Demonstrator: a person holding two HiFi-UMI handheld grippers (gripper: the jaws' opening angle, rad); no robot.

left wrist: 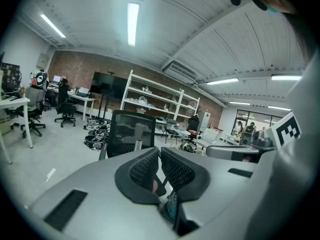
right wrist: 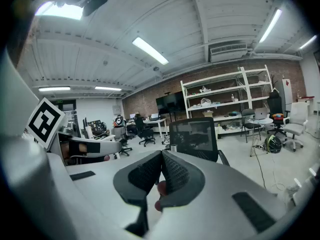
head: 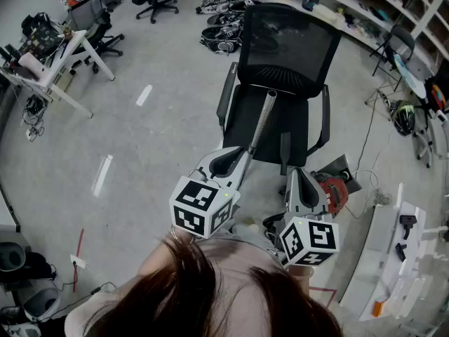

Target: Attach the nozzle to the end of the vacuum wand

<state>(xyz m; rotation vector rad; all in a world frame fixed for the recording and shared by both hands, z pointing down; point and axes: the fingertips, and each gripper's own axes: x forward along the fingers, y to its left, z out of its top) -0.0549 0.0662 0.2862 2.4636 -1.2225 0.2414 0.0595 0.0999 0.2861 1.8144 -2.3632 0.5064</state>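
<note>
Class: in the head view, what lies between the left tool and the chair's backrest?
The silver vacuum wand lies there, across the chair seat, running from near the left tool toward the backrest. The head view shows it.

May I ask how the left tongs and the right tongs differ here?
In the head view, left tongs overlap the wand; right tongs sit by the red vacuum. Left tongs reach further up the picture than right tongs. Both are shut, empty.

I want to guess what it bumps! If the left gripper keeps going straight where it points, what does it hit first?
The left gripper, jaws shut, would probably meet the vacuum wand resting on the black office chair first, though depth is unclear.
</note>
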